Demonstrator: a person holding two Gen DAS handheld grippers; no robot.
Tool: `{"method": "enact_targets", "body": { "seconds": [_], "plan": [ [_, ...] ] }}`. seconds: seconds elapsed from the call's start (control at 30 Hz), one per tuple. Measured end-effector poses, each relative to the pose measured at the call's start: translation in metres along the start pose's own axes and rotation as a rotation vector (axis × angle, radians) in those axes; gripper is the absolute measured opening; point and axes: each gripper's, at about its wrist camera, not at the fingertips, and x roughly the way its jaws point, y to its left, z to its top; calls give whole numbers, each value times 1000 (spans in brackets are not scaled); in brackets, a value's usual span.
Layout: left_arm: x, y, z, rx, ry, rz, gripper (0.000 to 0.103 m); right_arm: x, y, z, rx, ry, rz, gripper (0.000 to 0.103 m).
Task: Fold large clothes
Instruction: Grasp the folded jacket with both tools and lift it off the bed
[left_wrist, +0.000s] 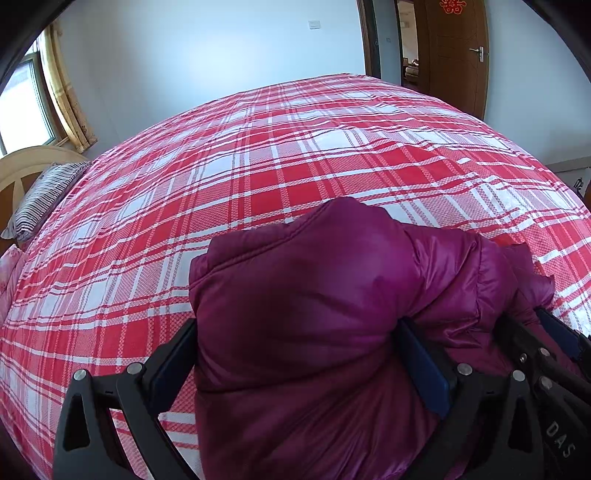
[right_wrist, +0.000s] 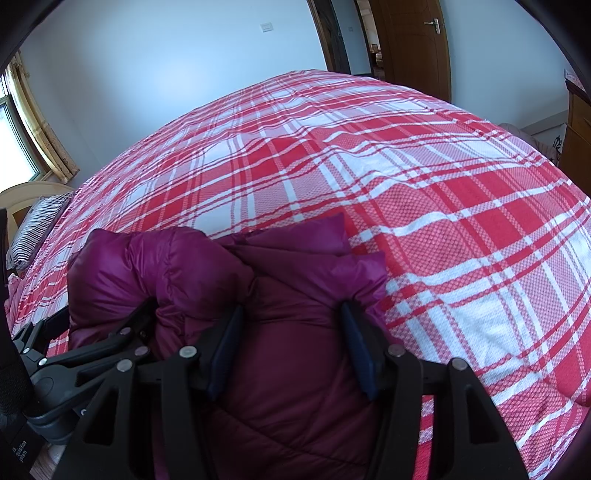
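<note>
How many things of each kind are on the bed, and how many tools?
Jacket: 1
Pillow: 1
Tools: 2, left tool and right tool
Total: 4, all on or over the bed.

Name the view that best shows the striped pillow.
The left wrist view: the striped pillow lies against the headboard, larger and less cut off. The right wrist view shows it smaller, at the left edge.
</note>
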Motion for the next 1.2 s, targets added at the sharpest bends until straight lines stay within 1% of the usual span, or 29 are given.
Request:
{"method": "enact_targets", "body": {
  "seconds": [0.07, 0.1, 0.17, 0.2, 0.23, 0.27, 0.3, 0.33, 0.37, 0.43, 0.47, 0.53, 0.57, 0.6, 0.63, 0.67, 0.7, 0.73, 0.77, 0.8, 0.87, 0.9, 1.0, 1.07, 1.13, 1.2],
  "plan": [
    [-15, 10, -5, -13, -23, -42, 102, -1, -2, 0, 1, 3, 28, 59],
    [-27, 21, -11, -34, -50, -102, 102, -5, -4, 1, -3, 5, 81, 66],
    [-51, 43, -27, -72, -128, -181, 102, -20, -12, 1, -5, -6, 169, 73],
    [-61, 55, -37, -83, -169, -210, 102, -33, -18, 0, -6, -35, 194, 77],
    [-67, 64, -45, -89, -188, -232, 102, -48, -25, -2, -10, -81, 202, 81],
    [-67, 73, -53, -97, -188, -254, 102, -55, -30, -4, -18, -106, 192, 89],
    [-64, 81, -58, -115, -171, -277, 102, -61, -35, -7, -30, -119, 181, 90],
    [-59, 87, -63, -140, -153, -308, 102, -61, -39, -9, -33, -114, 184, 90],
    [-52, 94, -68, -178, -132, -353, 102, -58, -45, -12, -22, -86, 194, 90],
    [-41, 100, -73, -247, -107, -430, 102, -46, -53, -18, 5, -27, 238, 86],
    [-36, 102, -75, -277, -99, -465, 102, -41, -54, -20, 10, -18, 263, 83],
    [-27, 99, -74, -313, -77, -558, 102, -37, -54, -21, 10, -15, 316, 75],
    [-24, 95, -72, -313, -62, -592, 100, -34, -53, -21, 11, -6, 348, 66],
    [-24, 90, -69, -301, -65, -598, 83, -31, -51, -21, 13, 15, 379, 56],
    [-26, 84, -67, -280, -65, -621, 75, -24, -49, -21, 17, 48, 398, 55],
    [-29, 79, -64, -265, -68, -610, 69, -22, -49, -20, 21, 60, 401, 52],
    [-32, 74, -62, -249, -72, -589, 60, -20, -48, -19, 29, 74, 411, 47],
    [-37, 71, -60, -233, -77, -576, 54, -21, -48, -17, 40, 85, 430, 42],
    [-44, 73, -59, -227, -89, -563, 41, -23, -47, -16, 49, 91, 454, 30],
    [-49, 76, -57, -229, -94, -563, 33, -29, -43, -16, 42, 84, 455, 26],
    [-62, 87, -56, -251, -110, -574, 26, -41, -34, -14, 9, 69, 447, 23],
    [-71, 94, -56, -252, -126, -568, 23, -46, -26, -14, -1, 65, 463, 22],
    [-102, 121, -59, -254, -194, -540, 22, -52, 2, -15, -28, 61, 506, 21],
    [-117, 145, -63, -270, -222, -517, 22, -57, 21, -14, -50, 56, 546, 20],
    [-128, 171, -69, -290, -237, -484, 22, -57, 47, -15, -65, 62, 595, 20],
    [-139, 196, -76, -298, -251, -422, 22, -53, 80, -14, -96, 75, 635, 20]
  ]
}}
